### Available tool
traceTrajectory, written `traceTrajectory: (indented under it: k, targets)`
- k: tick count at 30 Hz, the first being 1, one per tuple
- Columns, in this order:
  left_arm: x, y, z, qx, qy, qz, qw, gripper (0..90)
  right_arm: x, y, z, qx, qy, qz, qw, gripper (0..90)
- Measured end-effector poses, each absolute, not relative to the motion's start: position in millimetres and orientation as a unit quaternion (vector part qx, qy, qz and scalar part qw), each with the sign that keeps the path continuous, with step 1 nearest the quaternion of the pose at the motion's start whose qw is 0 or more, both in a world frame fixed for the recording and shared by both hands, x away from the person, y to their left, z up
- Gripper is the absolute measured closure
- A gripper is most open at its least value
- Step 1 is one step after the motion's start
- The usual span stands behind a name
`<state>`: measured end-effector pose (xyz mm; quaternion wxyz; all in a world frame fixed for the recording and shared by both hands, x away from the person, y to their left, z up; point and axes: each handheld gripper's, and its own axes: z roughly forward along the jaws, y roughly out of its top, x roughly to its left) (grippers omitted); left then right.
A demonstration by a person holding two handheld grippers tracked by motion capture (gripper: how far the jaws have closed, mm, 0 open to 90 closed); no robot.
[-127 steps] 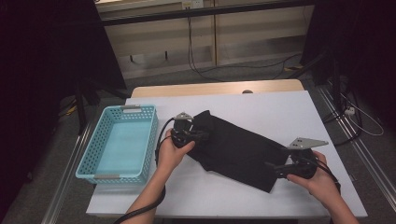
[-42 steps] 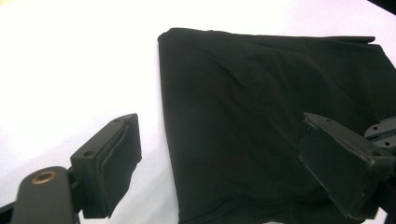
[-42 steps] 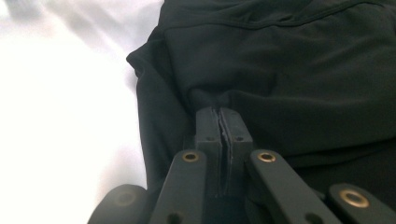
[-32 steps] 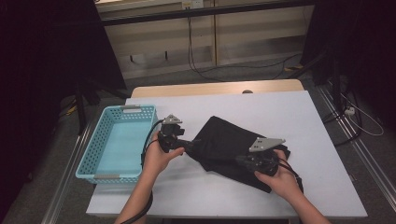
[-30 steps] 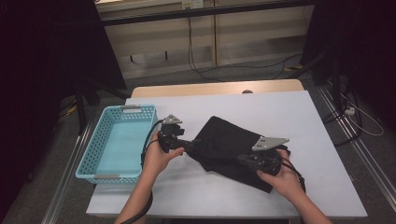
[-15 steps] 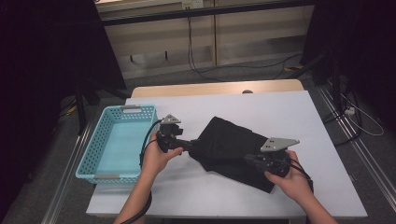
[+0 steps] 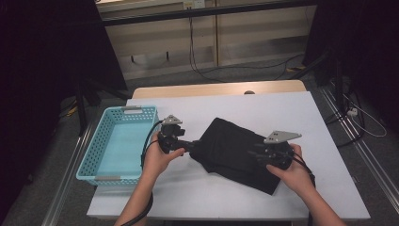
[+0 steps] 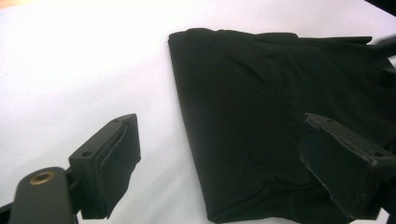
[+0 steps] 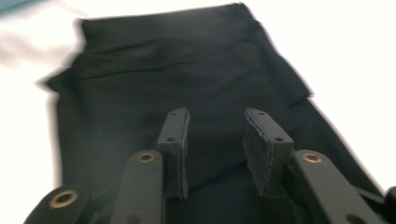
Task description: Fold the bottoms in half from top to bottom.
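A black folded cloth (image 7: 230,141) lies on the white table (image 7: 291,113). My left gripper (image 7: 192,146) is at the cloth's left corner, open. In the left gripper view its jaws (image 8: 222,128) stand wide: one over bare table, the other over the cloth (image 8: 243,84), whose folded edge runs between them untouched. My right gripper (image 7: 251,153) hovers over the right part of the cloth. Its jaws (image 9: 215,116) have just been opening and stand a little apart above the cloth (image 9: 187,60), with nothing pinched between the pads.
A light-blue plastic basket (image 7: 115,179) sits at the table's left edge, close beside my left hand. Bare white table lies behind and to the right of the cloth. Beyond the far edge are a dark floor, cables and stands.
The right gripper has opened off the cloth and drawn slightly to the right. The left gripper has stayed put. Since the oldest frame the cloth looks shorter and more compact.
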<state>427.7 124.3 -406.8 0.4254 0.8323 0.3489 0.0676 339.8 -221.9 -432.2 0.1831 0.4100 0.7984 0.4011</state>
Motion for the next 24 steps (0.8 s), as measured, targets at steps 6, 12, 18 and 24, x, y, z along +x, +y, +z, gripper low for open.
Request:
traceTrajectory:
  k: [6, 12, 18, 24]
  targets:
    - [428.3, 123.9, -408.5, 0.836, 0.346, 0.064, 0.422, 13.3, 374.1, -224.7, -445.2, 0.439, 0.798, 0.357, 0.207, 57.5]
    - [428.4, 125.4, -406.1, 0.833, 0.347, 0.067, 0.426, 13.2, 387.0, -221.9, -456.2, 0.459, 0.794, 0.355, 0.181, 67.2]
    - [427.6, 122.5, -404.3, 0.834, 0.342, 0.068, 0.427, 13.2, 382.4, -227.5, -444.5, 0.447, 0.795, 0.373, 0.169, 86.7]
    - [427.9, 121.7, -405.1, 0.834, 0.344, 0.066, 0.426, 13.2, 386.9, -220.4, -428.0, 0.423, 0.793, 0.391, 0.197, 87.0]
